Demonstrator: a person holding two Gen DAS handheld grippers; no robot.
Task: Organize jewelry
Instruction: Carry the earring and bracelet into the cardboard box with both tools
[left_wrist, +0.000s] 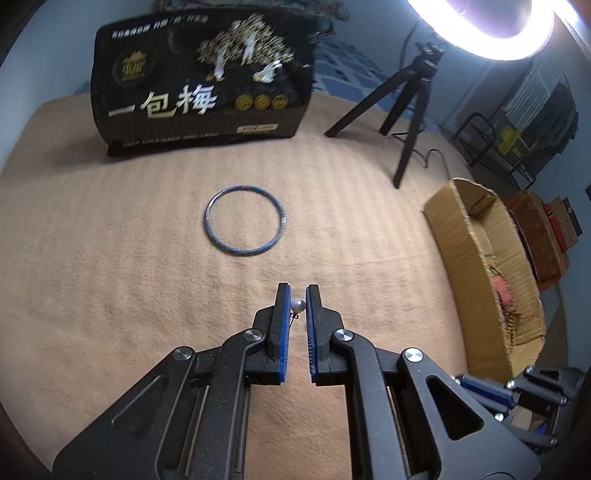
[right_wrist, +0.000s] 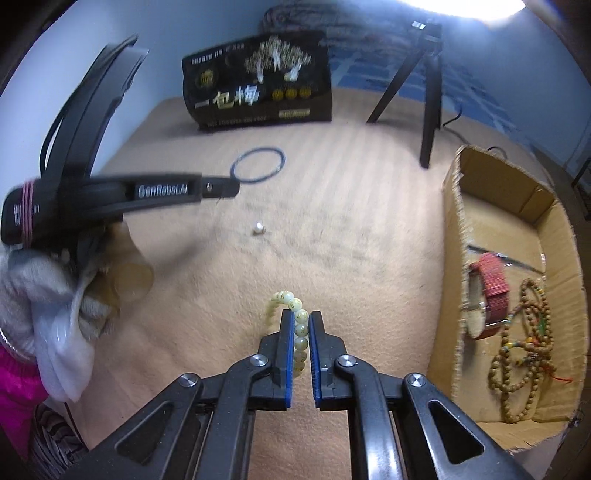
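Note:
My right gripper (right_wrist: 301, 315) is shut on a pale green bead bracelet (right_wrist: 297, 325) and holds it above the tan blanket. A pearl earring (right_wrist: 258, 228) lies on the blanket; in the left wrist view the pearl earring (left_wrist: 297, 305) shows between my left gripper's (left_wrist: 297, 291) narrowly open fingertips, and the gripper hovers above it. A blue bangle (left_wrist: 245, 220) lies flat further ahead, also in the right wrist view (right_wrist: 258, 164). The cardboard box (right_wrist: 458, 236) at the right holds a red-strap watch (right_wrist: 489, 295) and brown bead strings (right_wrist: 524, 347).
A black printed bag (left_wrist: 207, 81) stands at the back of the blanket. A black tripod (left_wrist: 410, 110) stands at the back right under a ring light (left_wrist: 491, 26). The cardboard box (left_wrist: 454, 236) lies along the right edge.

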